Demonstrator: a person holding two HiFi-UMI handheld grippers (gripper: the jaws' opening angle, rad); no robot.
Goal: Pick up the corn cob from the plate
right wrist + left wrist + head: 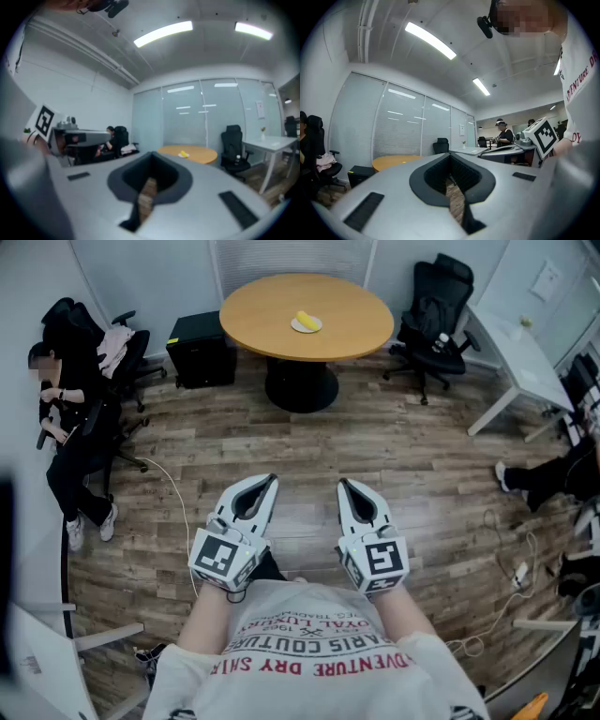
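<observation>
The yellow corn cob (306, 320) lies on a small white plate (295, 327) on the round wooden table (352, 329) at the far end of the room. Both grippers are held close to the person's torso, well short of the table. The left gripper (272, 481) and the right gripper (344, 484) point toward the table, jaws together and nothing between them. In the right gripper view the corn cob (183, 153) shows small on the table (199, 154) beyond the right gripper (152, 153). The left gripper view shows the left gripper (450, 154) and the table's edge (391, 162).
A black box (200, 351) stands on the wooden floor left of the table. Black office chairs (433, 329) stand at both sides. A seated person (70, 418) is at the far left. A white desk (520, 357) and floor cables (511, 563) lie to the right.
</observation>
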